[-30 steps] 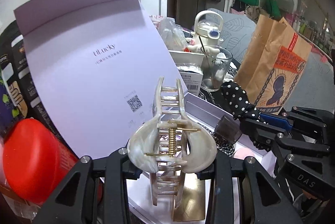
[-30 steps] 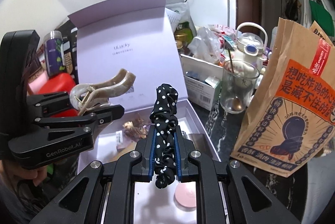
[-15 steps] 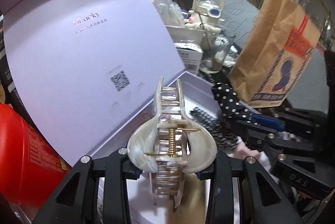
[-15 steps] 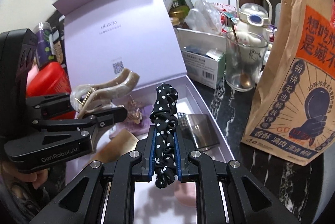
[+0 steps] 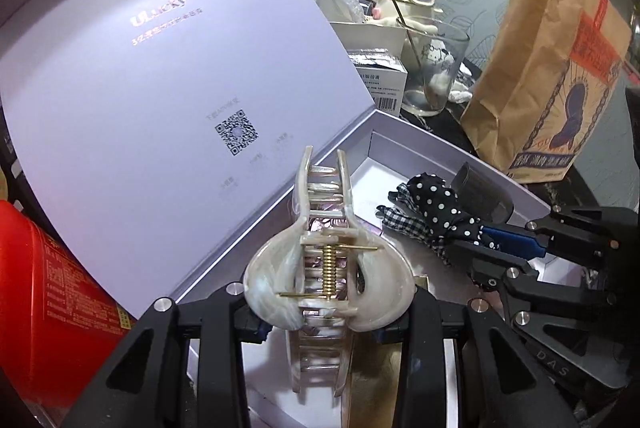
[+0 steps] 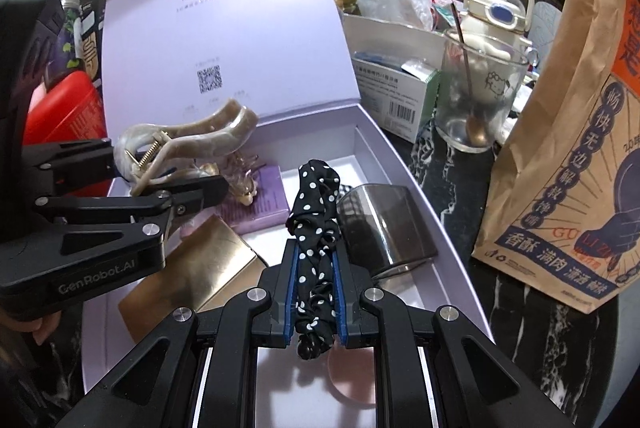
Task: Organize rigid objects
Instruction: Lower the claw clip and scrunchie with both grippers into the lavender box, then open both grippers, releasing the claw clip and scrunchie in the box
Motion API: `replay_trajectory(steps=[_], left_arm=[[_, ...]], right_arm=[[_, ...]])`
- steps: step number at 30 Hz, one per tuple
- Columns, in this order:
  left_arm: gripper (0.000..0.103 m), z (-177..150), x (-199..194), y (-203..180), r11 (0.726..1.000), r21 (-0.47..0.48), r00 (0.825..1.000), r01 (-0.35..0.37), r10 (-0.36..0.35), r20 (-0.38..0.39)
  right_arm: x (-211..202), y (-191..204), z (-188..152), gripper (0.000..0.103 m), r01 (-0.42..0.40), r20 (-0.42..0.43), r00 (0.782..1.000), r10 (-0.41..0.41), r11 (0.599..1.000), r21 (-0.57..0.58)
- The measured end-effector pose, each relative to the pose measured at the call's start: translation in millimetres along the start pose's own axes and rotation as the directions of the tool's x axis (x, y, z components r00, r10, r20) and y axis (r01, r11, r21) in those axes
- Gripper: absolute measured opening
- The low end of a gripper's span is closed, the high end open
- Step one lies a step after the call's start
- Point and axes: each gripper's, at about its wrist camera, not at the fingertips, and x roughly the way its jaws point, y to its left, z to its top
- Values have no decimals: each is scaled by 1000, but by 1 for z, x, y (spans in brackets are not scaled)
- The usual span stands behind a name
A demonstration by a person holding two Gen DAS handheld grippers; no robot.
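L gripper (image 5: 326, 312) pinching pearl claw clip (image 5: 325, 268) by its wings; clip long axis runs fwd along fingers. Open lilac box (image 6: 404, 164) directly below/ahead, so drop is straight down. R gripper (image 6: 314, 292) clamped on polka-dot scrunchie (image 6: 316, 224), also over box, to L's right.

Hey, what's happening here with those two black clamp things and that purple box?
A person is tidying hair accessories into an open lavender gift box, using a handheld gripper in each hand. The left gripper is clamped on a pearly claw hair clip, and the right gripper is clamped on a black polka-dot scrunchie. Both are held over the box, which already holds a gold card, a dark shiny case and a few other small things. Neither item has been let go yet.
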Motion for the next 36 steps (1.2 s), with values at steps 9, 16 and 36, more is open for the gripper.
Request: replay_trajectory(steps=[9,16,36], left_arm=[[35,-7,28,1,1000,-7,996,9,-10,-89],[35,-9,29,-4,1000,20,996,0,2,-87],[35,1,12,-8,998,24,997,-50,51,-59]], right_arm=[[4,0,1,15,2,-12,1000,-2,1000,-15],[12,3,0,16,10,-40,999,-11,999,-30],[-17,-1,6,37,-16,-6,1000,16,1000,-27]])
